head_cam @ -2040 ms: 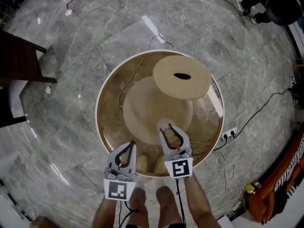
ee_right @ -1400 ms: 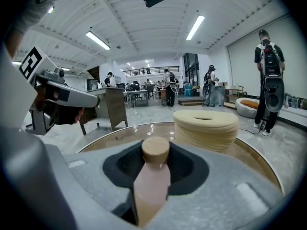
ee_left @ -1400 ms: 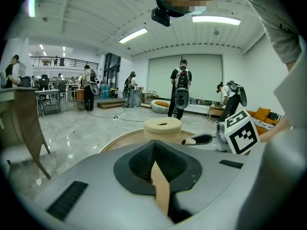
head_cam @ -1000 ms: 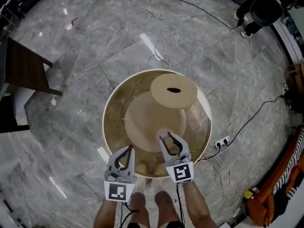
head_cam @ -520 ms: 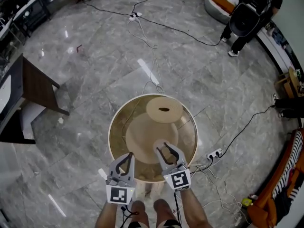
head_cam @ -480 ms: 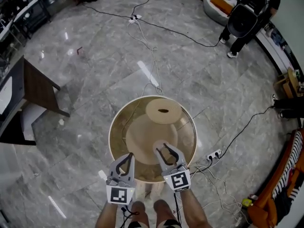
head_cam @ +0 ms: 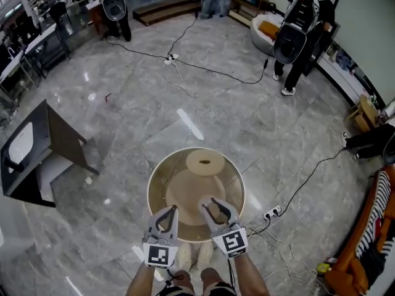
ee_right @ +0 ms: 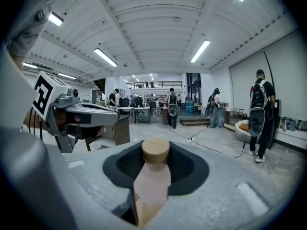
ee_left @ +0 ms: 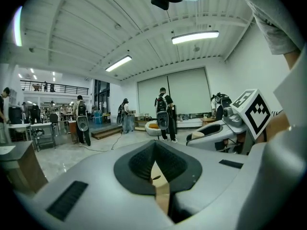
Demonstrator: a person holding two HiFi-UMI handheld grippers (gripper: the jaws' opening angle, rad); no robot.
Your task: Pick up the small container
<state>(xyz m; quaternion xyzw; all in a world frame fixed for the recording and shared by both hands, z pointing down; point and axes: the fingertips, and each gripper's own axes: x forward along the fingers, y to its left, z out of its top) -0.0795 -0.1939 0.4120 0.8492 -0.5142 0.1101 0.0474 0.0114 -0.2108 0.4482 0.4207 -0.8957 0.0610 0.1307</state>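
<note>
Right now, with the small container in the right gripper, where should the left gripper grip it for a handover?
Probably the tan cap: it alone stands clear past the right gripper, whose jaws clamp the small container by its body. Come from the far end, across the cap's round sides; the left gripper, now shut, must open first.

The small container sits in the right gripper above the round table's near edge.

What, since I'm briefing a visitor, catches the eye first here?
The right claw grips a small tan-capped bottle above the near edge of a round glass table. The table stands on a grey marble floor; a person with a backpack stands at the head view's upper right.
</note>
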